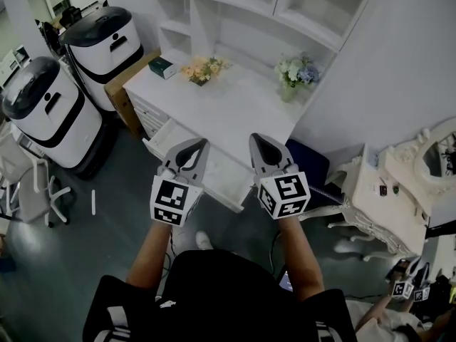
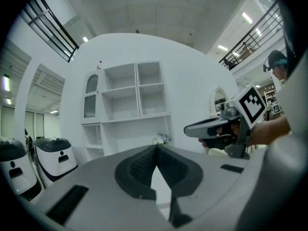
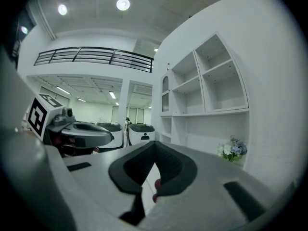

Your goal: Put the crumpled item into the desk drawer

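Observation:
In the head view I hold both grippers level, side by side above the white desk. The desk's drawer stands pulled out below them and they hide part of it. My left gripper is shut, its tips touching with nothing between them. My right gripper is also shut at the tips. A small red spot shows low in its jaw gap; I cannot tell what it is. No crumpled item shows in any view.
On the desk stand a green box, yellow flowers and a vase of pale flowers. White shelves rise behind. Two white-and-black machines and a cardboard box stand left. An ornate white dresser stands right.

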`<state>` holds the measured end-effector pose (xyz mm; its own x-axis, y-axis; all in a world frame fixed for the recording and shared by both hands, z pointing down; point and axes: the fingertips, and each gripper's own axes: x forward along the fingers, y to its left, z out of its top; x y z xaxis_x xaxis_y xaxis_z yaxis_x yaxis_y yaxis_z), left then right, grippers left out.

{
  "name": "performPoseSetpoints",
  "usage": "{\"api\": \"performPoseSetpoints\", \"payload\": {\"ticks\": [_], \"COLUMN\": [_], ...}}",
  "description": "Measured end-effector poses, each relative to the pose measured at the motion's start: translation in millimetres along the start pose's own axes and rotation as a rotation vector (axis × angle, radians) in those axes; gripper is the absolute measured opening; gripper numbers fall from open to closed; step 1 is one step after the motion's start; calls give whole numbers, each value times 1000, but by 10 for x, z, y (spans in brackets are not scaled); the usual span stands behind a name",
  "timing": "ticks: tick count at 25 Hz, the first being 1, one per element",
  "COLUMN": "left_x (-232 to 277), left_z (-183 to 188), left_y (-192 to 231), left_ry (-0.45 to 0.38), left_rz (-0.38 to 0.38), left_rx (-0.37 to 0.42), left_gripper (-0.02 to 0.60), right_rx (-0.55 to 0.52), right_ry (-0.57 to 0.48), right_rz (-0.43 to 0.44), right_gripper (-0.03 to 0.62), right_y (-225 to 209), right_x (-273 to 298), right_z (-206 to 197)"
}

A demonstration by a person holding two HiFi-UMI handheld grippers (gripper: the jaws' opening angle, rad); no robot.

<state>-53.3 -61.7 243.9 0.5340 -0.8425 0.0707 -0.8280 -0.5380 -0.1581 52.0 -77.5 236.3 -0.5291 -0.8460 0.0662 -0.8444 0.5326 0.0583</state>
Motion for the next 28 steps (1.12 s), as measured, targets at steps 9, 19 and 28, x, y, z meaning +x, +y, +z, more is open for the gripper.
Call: {"api": "performPoseSetpoints", "payload": {"ticks": [9,19,28], "left_x": [-146,-175,-186], "left_z": [65,29,61], "left_y": [-163,-216,-203], "left_ry": [-14,-3,-13], "left_rz": [11,27,29], "left_rx": [2,10,5], "left_gripper": [6,6,6], "right_rx": [-3,-10,-11], "right_ry": [-15,-10,-1], "right_rz": [20,18,18], "right_gripper": [-3,-3,-3], "right_y": [55,62,68], "right_x": [-148,-224,-218], "right_z": [29,5,-18]}}
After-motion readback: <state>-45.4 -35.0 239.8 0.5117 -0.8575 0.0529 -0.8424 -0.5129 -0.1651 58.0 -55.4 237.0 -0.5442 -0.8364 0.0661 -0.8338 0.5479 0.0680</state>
